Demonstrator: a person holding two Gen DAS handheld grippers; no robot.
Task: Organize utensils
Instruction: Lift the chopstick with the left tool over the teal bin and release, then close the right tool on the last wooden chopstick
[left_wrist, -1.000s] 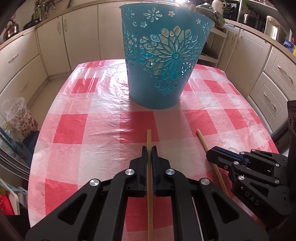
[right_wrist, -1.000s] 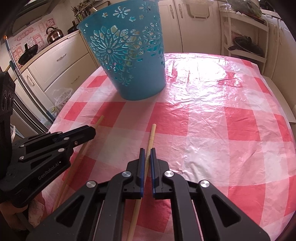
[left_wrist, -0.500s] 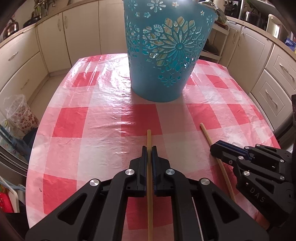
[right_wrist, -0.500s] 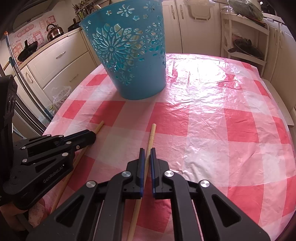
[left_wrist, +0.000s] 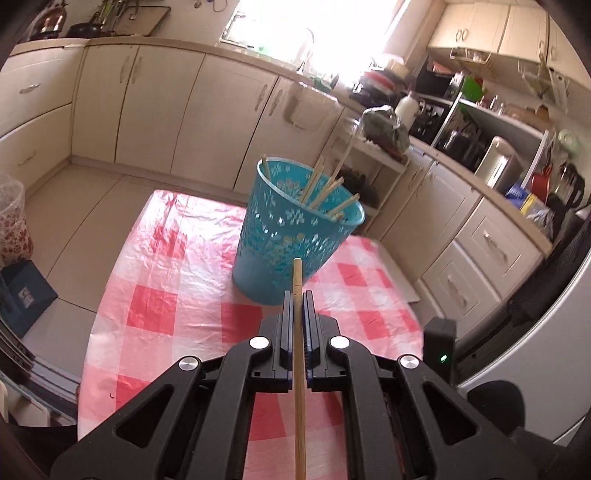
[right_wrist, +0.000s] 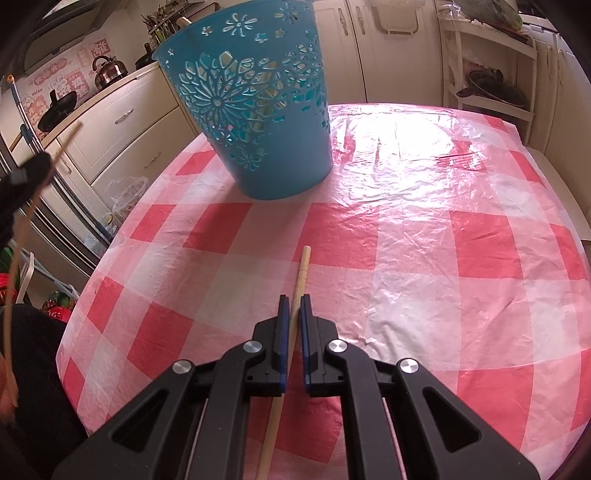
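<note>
**Wooden chopsticks, one in each gripper, beside a blue basket**

Wooden and pale, a chopstick (left_wrist: 297, 332) runs straight up between the jaws of the left gripper (left_wrist: 296, 295), which are clenched on it; its tip stands in front of the lower wall of the blue basket (left_wrist: 291, 240). In the left wrist view the gripper is raised above the table and looks down on it from a height. The basket stands upright on the red-and-white checked tablecloth (left_wrist: 166, 314), and several more chopsticks (left_wrist: 325, 195) lean inside it, their ends poking above the rim on the right side. Cream kitchen cabinets (left_wrist: 155, 110) line the far wall beyond the table.

In the right wrist view the left gripper shows only as a dark blurred shape at the far left edge, with its chopstick crossing it as a thin pale line. Further right, the blue basket (right_wrist: 255, 110) sits near the far left part of the table, its flower cut-outs facing the camera. Nearest the camera, the right gripper (right_wrist: 293, 306) is low over the tablecloth (right_wrist: 443, 240), its jaws clamped on a second chopstick (right_wrist: 301, 273). That stick lies on the cloth, its tip pointing towards the basket but well short of it.
</note>
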